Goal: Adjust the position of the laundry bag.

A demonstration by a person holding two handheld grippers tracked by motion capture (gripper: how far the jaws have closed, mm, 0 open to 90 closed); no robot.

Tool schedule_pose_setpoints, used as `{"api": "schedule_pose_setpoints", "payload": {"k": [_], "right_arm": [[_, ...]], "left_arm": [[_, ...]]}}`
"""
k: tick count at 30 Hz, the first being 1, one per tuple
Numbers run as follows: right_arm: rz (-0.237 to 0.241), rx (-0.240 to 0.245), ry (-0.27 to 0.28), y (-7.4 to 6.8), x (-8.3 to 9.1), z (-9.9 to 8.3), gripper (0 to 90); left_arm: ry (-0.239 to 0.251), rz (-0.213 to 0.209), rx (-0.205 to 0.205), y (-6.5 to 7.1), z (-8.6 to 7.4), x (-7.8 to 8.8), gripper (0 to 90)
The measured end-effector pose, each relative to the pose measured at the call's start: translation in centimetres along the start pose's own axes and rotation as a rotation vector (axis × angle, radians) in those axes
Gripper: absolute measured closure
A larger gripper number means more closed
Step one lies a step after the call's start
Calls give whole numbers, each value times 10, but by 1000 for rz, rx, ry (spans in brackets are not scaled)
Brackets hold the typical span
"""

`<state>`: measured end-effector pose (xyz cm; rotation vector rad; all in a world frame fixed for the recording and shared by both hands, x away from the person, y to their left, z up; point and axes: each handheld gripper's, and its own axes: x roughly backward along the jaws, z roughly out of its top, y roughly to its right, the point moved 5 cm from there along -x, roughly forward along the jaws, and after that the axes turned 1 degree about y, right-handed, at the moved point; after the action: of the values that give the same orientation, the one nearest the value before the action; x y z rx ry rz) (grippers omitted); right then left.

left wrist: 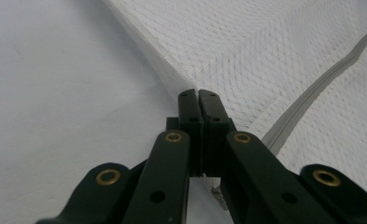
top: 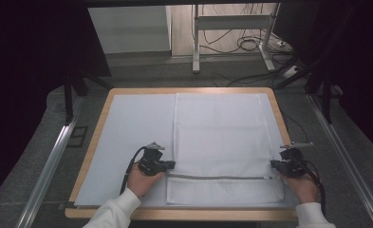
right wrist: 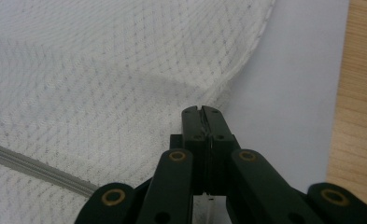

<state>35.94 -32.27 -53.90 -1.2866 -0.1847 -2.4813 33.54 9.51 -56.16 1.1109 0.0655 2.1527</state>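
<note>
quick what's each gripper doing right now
left gripper: shut on the mesh bag, at its left edge
right gripper: shut on the mesh bag's right edge

Person in white long sleeves with a black two-jaw gripper in each hand.

The left gripper (top: 171, 164) and right gripper (top: 273, 163) are black, each with flat angular arms, brass-ringed screw holes, a grey three-cornered top plate and a trailing black cable; the white sleeves (top: 115, 210) end in cuffs.
</note>
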Motion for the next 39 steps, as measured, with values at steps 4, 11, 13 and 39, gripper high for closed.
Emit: {"api": "schedule_pose_setpoints", "payload": {"k": [4,11,13,39], "right_arm": [[8,4,-1,-3,-3,1,881],[25,8,5,-10,-4,2,881],[33,9,8,-12,-4,3,881],[84,55,26,-48,-15,14,881]], "left_arm": [[5,3,7,-3,-1,4,898],[7,8,15,-8,-4,9,898],[8,10,17,-10,-6,11,898],[27,36,61,-32,-16,35,898]]}}
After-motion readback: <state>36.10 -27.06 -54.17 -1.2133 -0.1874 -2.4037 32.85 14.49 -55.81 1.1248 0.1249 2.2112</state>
